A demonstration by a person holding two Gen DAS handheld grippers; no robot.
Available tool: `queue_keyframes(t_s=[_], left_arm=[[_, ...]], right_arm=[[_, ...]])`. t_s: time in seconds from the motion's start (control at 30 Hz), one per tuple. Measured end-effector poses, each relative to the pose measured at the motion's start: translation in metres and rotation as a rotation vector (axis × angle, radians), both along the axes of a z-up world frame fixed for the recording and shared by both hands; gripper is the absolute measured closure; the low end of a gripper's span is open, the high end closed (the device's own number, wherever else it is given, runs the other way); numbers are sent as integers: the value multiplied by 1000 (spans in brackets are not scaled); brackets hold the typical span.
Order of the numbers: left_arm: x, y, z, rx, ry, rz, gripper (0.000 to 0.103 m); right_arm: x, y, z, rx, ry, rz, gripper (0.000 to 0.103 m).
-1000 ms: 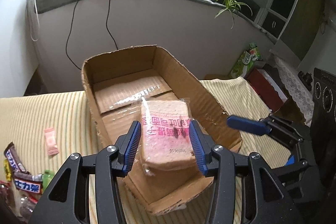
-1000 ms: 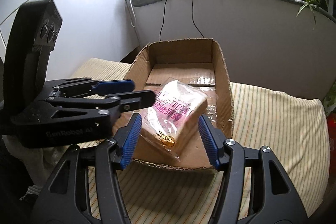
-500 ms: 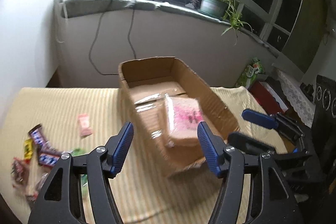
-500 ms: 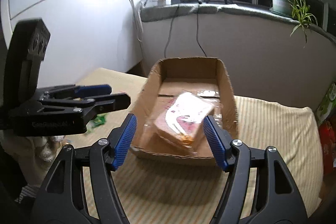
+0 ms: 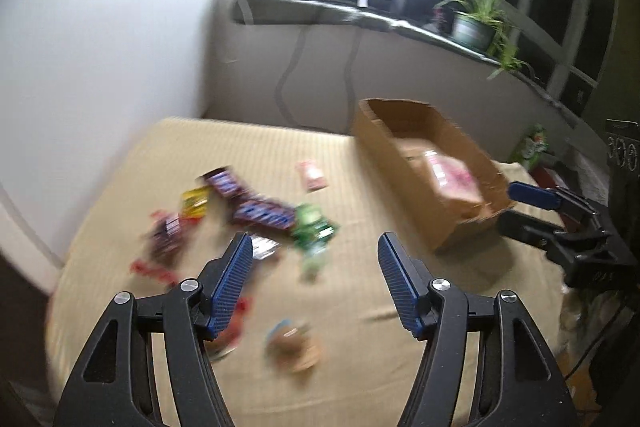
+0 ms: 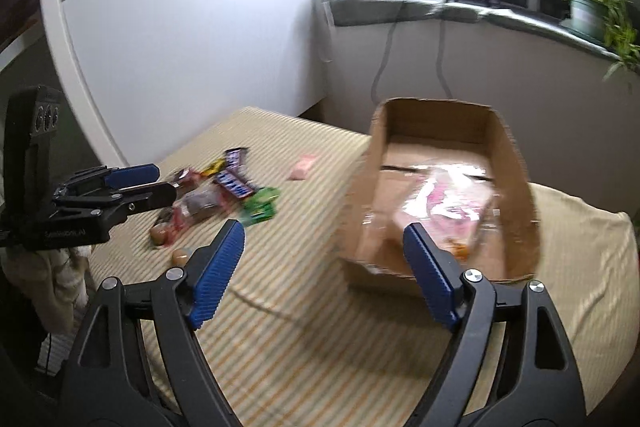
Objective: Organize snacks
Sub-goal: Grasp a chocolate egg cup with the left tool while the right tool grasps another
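In the left wrist view, the left gripper [image 5: 314, 281] is hovering with its jaws wide apart and nothing between them, over the striped worktop [image 5: 400, 367]. A blurred heap of loose snacks [image 5: 244, 215] is lying towards the worktop's left edge, with a green packet [image 5: 314, 231] nearest the fingertips and a pink sachet [image 5: 311, 175] lying apart, closer to the far edge. The cardboard box [image 5: 404, 195] is sitting at the right side, already holding a wrapped bread pack [image 5: 452, 181].

In the right wrist view, the right gripper [image 6: 324, 273] is also gaping and carrying nothing, hanging near the box's [image 6: 356, 195] front left corner. The bread pack [image 6: 448, 199] is lying inside, leaving bare floor at the far end. The left gripper [image 6: 144, 187] is showing at the left edge, beside the snack heap.

The next grab probably belongs to the left gripper: it should be dropping squarely over one packet, likely the green one, straddling its narrow width so neighbouring wrappers are not being pinched along with it, then placing it in the box's free far end
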State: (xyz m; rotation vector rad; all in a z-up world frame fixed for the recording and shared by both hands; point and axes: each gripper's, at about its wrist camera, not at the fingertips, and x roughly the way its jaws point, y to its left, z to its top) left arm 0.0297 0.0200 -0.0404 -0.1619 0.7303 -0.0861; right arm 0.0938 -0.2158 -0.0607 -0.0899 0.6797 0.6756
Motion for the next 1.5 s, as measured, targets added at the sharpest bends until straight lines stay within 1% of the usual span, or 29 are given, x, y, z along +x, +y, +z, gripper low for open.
queue_keyframes(t_s=[0.13, 0.2, 0.37, 0.43, 0.5, 0.57, 0.67, 0.73, 0.8, 0.9, 0.97, 1.1, 1.3, 1.4, 1.5], left_arm=[[-19, 31, -14, -6, 29, 65, 38], [-26, 41, -21, -7, 46, 86, 40], [-37, 56, -41, -24, 91, 98, 60], [-39, 57, -46, -31, 99, 91, 64], [-41, 59, -49, -34, 100, 82, 68], [-39, 58, -53, -29, 104, 70, 72], [-37, 57, -59, -25, 113, 60, 74], [-35, 57, -63, -17, 120, 55, 74], [-32, 59, -67, -23, 130, 58, 74], [-30, 59, -72, -4, 138, 59, 74], [-31, 58, -74, -4, 141, 50, 74], [-30, 53, -75, 28, 141, 39, 74], [-23, 48, -79, 48, 143, 28, 74], [-22, 44, -80, 74, 139, 20, 74], [-21, 44, -80, 73, 134, 20, 77]], right_arm=[[-10, 27, -9, -19, 24, 75, 19], [-16, 40, -14, -34, 30, 111, 19], [-30, 74, -28, -70, 40, 194, 19], [-34, 87, -34, -74, 55, 224, 20], [-37, 98, -40, -82, 70, 249, 29], [-39, 110, -48, -98, 91, 275, 41], [-40, 124, -58, -113, 122, 303, 49], [-41, 132, -64, -121, 138, 321, 51], [-42, 139, -68, -130, 145, 333, 51], [-40, 149, -75, -147, 158, 344, 53], [-39, 155, -81, -162, 169, 353, 58], [-37, 164, -91, -191, 179, 362, 60], [-33, 170, -100, -211, 190, 361, 62], [-32, 171, -102, -221, 183, 359, 67], [-32, 171, -102, -225, 182, 358, 69]])
